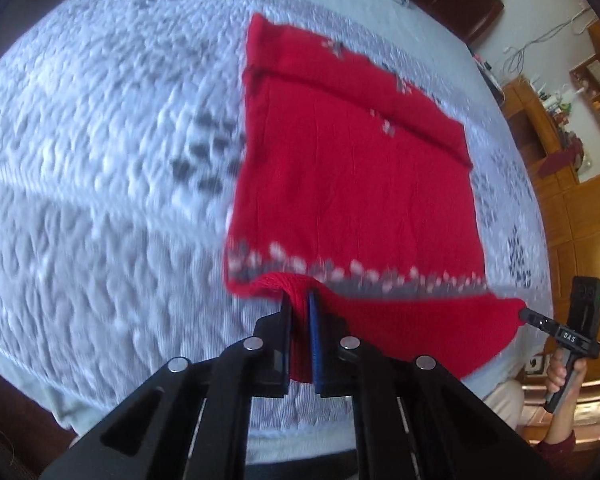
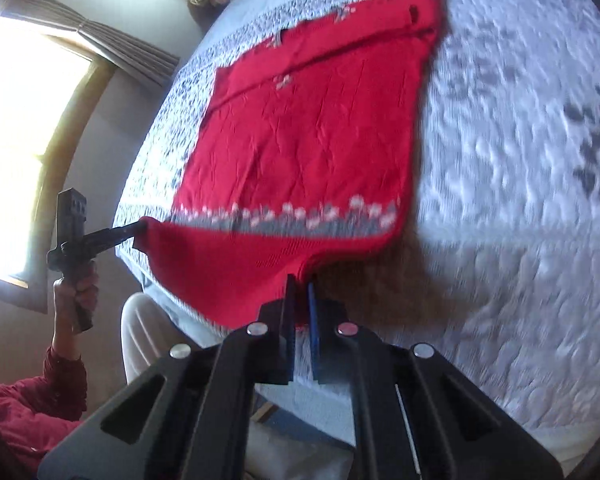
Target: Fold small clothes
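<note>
Low in each frame the left gripper and right gripper have their fingers clenched on the two hem corners of the red sweater, lifted off the bed, where a thin, perhaps shallow pinch could let knit slip and skew the fold.

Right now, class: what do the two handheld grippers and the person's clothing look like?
Each gripper is matte black with angular linkage arms, silver round pivot pins and one blue finger pad. The right gripper has a pistol handle, white "DAS" lettering and a green light. The sleeve is dark red.
</note>
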